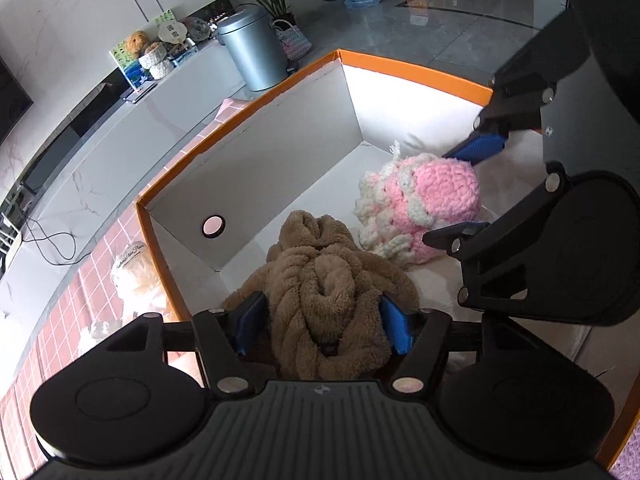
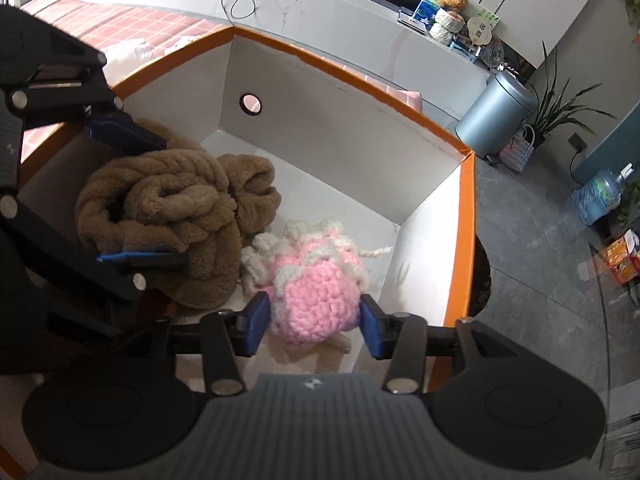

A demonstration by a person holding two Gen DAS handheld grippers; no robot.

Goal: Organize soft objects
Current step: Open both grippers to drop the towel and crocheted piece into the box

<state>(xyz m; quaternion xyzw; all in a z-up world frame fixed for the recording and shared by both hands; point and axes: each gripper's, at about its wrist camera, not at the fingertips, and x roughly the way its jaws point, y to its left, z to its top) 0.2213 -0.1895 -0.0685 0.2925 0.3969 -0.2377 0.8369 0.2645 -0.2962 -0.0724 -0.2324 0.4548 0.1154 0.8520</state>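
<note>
A brown fleece bundle and a pink-and-cream crocheted ball rest on the floor of a white box with an orange rim. My left gripper reaches into the box and straddles the brown bundle. Its blue pads stand at the bundle's sides without squeezing it. My right gripper straddles the pink ball, with a narrow gap showing at its right pad. Both are open.
The box sits on a pink checked cloth; a wrapped pale plush lies outside its left wall. A round hole pierces one wall. Beyond are a white counter, a metal bin and a grey floor.
</note>
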